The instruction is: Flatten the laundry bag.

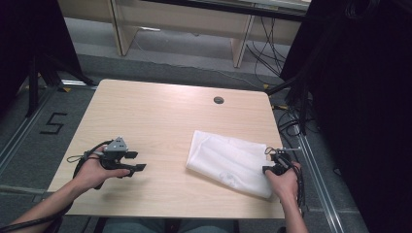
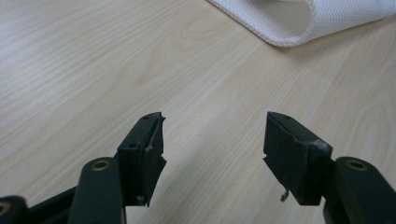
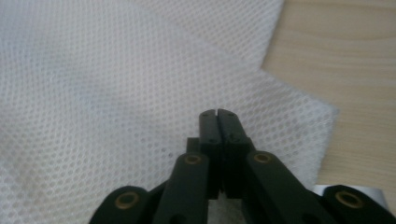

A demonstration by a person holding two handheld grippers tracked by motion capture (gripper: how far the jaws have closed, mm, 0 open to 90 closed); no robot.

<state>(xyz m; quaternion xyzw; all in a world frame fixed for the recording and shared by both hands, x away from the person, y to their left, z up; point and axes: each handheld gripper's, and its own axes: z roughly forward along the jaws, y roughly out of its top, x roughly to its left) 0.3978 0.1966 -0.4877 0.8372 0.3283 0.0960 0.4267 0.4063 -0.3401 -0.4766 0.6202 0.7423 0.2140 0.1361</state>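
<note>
In the high view, a white mesh cloth point(image 1: 229, 162) is seen lying folded and flat on the wooden table point(image 1: 160, 116), on the side toward the person's right hand, well short of the round cable hole point(image 1: 218, 100) at the far edge. The right gripper point(image 1: 272, 167) is placed at the cloth's near right corner, touching it. The left gripper point(image 1: 133, 161) is held over bare wood, well apart from the cloth's left edge, with its jaws spread.

In the left gripper view, the two black jaws are seen standing wide, nothing between them, and a rounded fold of the cloth point(image 2: 299, 21) is seen ahead of them, beyond a stretch of bare table.

In the right gripper view, the jaws of the right gripper point(image 3: 218, 113) are seen pressed together over the mesh point(image 3: 93, 93), close to a corner of the cloth. Whether a layer is pinched between the tips cannot be told, since no fabric is seen rising into them.

The cloth is judged light, soft and limp, so it would be expected to sag and unfold when lifted. Its open weave should offer grip. A corner or a folded edge is judged the best place to take hold, one at each gripper
</note>
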